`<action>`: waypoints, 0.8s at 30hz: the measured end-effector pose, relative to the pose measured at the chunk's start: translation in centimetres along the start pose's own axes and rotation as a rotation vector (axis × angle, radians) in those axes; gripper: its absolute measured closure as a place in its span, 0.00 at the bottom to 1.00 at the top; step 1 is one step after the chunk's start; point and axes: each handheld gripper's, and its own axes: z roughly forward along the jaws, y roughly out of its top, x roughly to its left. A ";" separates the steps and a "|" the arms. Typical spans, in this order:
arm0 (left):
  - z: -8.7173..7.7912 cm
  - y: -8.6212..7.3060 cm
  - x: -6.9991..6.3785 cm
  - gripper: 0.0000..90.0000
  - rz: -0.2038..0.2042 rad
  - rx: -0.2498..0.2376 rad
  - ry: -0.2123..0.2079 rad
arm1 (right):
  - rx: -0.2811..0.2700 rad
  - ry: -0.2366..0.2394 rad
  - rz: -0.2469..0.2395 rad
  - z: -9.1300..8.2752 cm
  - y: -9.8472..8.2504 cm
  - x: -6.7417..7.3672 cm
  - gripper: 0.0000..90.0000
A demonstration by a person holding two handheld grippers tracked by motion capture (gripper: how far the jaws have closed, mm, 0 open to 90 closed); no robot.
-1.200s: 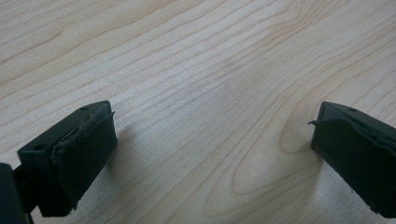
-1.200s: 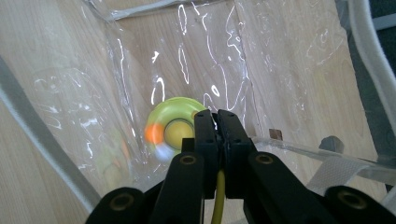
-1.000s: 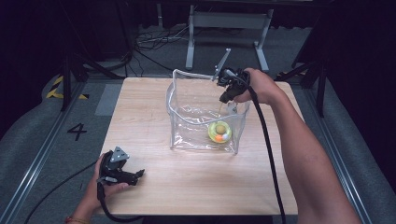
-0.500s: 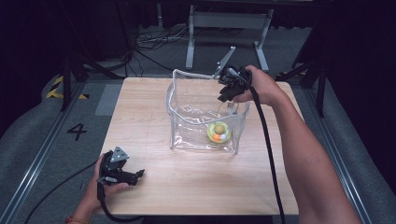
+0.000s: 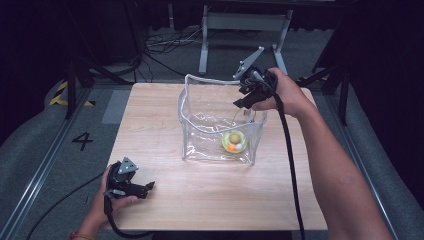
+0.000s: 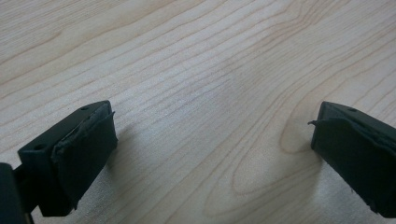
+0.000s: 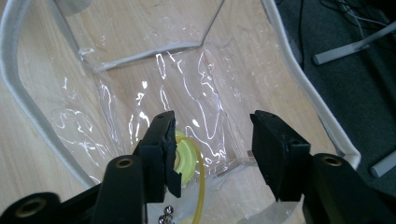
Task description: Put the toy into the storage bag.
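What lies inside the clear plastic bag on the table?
Inside the clear plastic bag a round yellow-green toy rests on the bottom, with a thin yellow cord near it. The open right claw hides part of the toy.

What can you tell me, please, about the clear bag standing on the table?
The clear bag is soft, see-through plastic with a pale band along its rim. It stands upright and open-topped on the wooden table, its walls creased and glinting. A small yellow-green toy lies on its bottom. The right gripper hangs above its right side, jaws apart.
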 end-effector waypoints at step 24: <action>0.0 0.0 0.0 0.01 -0.002 0.000 0.001 | -0.150 -0.159 0.117 -5.3 -5.9 1.0 0.24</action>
